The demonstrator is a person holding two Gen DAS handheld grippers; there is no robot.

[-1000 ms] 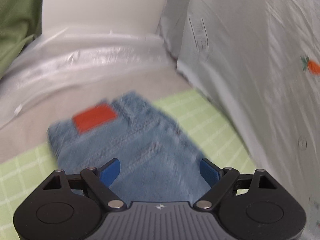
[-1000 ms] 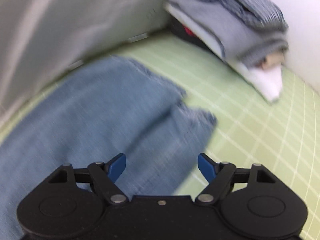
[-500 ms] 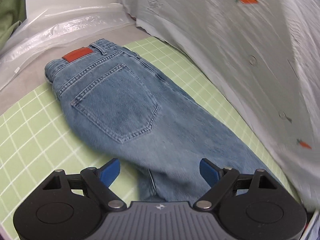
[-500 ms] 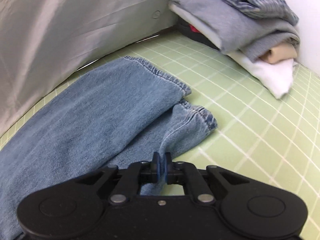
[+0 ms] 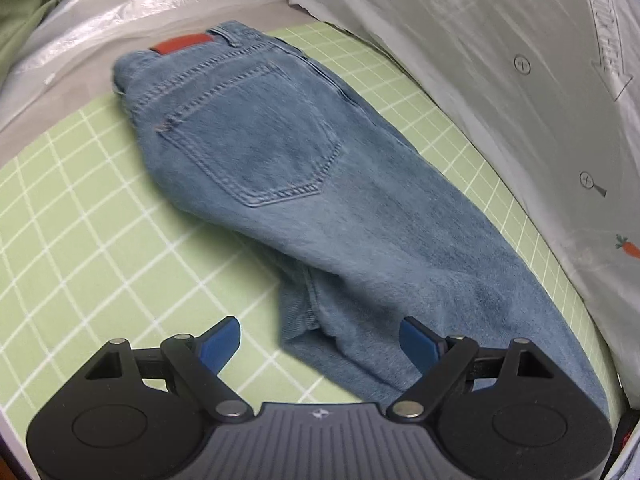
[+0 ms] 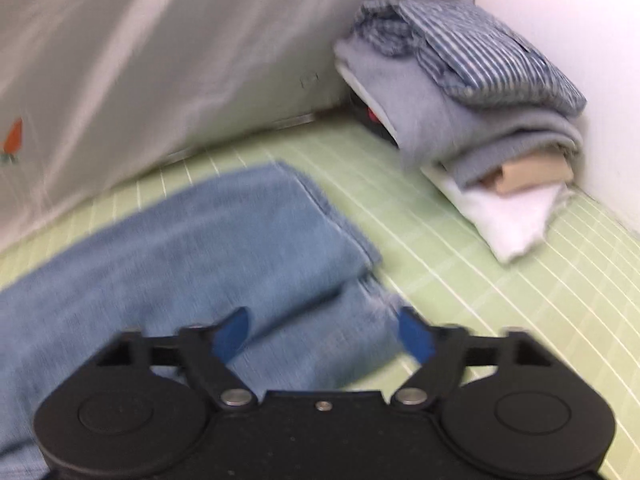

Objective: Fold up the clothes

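The jaws of the left gripper [image 5: 320, 342] are spread wide and released, with nothing held between the blue pads [image 5: 219, 343]. Just ahead of them the jeans [image 5: 304, 184] are laid out flat on the green gridded mat [image 5: 80, 248] that covers the surface. A folded seam edge of the denim is seen between the two pads, though contact cannot be judged. The back pocket [image 5: 256, 132] is turned upward, and beyond it the red patch [image 5: 182, 43] is fixed at the waistband, which reaches the far edge of the mat. Clear plastic sheeting [image 5: 132, 12] is bunched behind the waistband, and a pale printed sheet [image 5: 520, 80] with small carrot marks rises along the right side.

The jaws of the right gripper [image 6: 324, 334] are likewise parted and empty. The leg ends of the jeans [image 6: 224, 248] are spread directly in front of them, one hem lying over the other; the view is blurred, so it cannot be told whether the pads touch the cloth. Farther out, well apart from the hems, a pile of folded clothes [image 6: 472, 108] is stacked in the corner on the mat, topped by a blue striped shirt [image 6: 488, 56]
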